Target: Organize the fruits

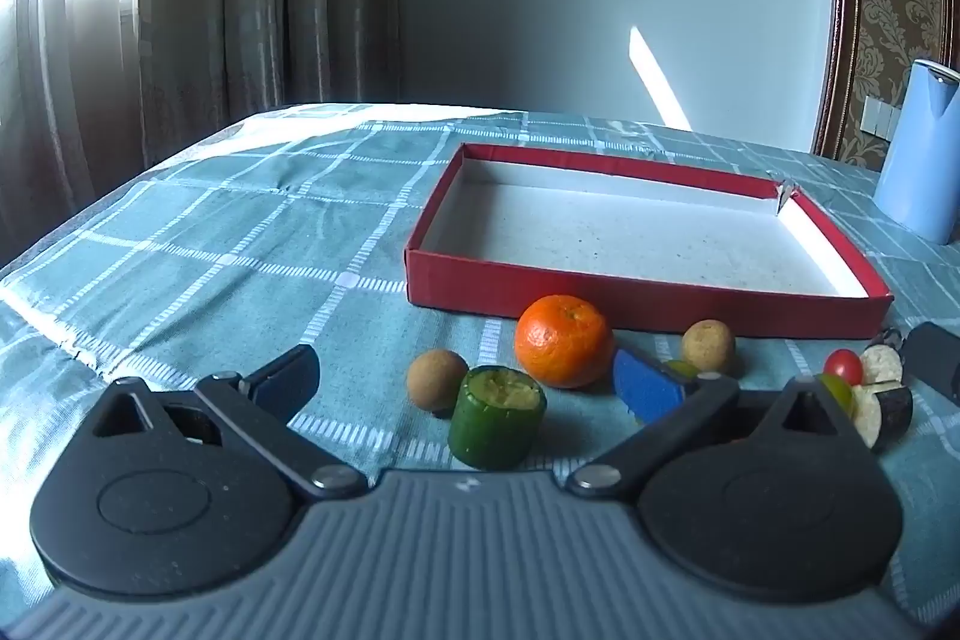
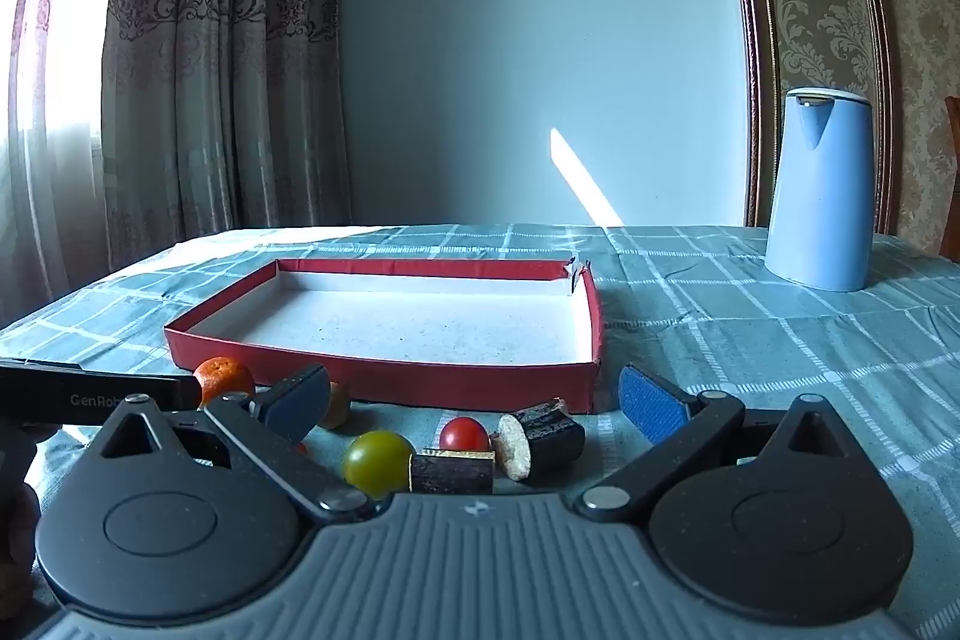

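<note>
A shallow red box [image 1: 636, 301] with a white inside lies on the checked cloth; it also shows in the right wrist view [image 2: 384, 379]. In front of it lie an orange [image 1: 563, 340], two brown longans [image 1: 436, 379] [image 1: 708, 346], a green cucumber piece [image 1: 497, 418], a red cherry tomato [image 1: 843, 366], a green tomato [image 1: 837, 388] and eggplant pieces [image 1: 882, 403]. My left gripper [image 1: 468, 388] is open and empty, with the cucumber piece between its fingers. My right gripper [image 2: 474, 403] is open and empty around the red tomato [image 2: 463, 434], green tomato [image 2: 378, 462] and eggplant pieces [image 2: 543, 439].
A tall blue jug [image 2: 819, 190] stands on the table at the back right, also seen in the left wrist view [image 1: 921, 154]. Curtains hang behind the table's left edge. The left gripper's body [image 2: 90, 394] juts in at the left of the right wrist view.
</note>
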A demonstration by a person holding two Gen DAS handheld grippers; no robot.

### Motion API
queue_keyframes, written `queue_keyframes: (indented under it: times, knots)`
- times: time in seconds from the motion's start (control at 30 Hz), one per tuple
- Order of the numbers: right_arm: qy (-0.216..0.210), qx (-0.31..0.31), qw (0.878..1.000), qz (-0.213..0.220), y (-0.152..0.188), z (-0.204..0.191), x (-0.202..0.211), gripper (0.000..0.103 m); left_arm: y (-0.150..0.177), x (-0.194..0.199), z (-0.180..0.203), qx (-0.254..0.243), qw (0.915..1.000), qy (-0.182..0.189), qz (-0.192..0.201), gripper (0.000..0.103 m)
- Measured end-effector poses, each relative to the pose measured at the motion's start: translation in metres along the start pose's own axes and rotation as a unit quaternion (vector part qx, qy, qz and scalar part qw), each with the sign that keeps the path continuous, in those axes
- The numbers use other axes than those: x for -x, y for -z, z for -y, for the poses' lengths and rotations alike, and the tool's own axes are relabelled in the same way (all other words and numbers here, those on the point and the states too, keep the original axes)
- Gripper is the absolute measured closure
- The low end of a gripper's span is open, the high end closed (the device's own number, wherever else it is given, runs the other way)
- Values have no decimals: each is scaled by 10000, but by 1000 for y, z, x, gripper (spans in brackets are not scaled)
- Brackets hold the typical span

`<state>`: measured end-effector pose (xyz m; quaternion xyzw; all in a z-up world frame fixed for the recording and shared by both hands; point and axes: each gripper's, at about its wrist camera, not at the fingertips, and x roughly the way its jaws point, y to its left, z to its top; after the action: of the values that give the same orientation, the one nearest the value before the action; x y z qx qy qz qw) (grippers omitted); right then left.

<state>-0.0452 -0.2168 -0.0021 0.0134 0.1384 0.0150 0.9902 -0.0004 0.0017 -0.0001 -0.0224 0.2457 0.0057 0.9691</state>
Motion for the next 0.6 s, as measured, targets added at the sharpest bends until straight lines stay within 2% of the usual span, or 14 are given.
queue_keyframes:
  times: [0.1, 0.13, 0.23, 0.6]
  knots:
    - [12, 65, 10000, 38, -2, 4, -4, 0, 0, 1, -3, 9, 10000, 4, -31, 0]
    - [87, 139, 9996, 228, 0, 1, 4, 0, -1, -1, 2, -75, 10000, 12, -50, 0]
    - [159, 311, 9989, 302, 4, -7, 5, 0, -2, -2, 2, -72, 10000, 13, -49, 0]
    - [-75, 36, 9998, -190, 3, 1, -2, 0, -1, 1, 3, -60, 9999, 106, 19, 0]
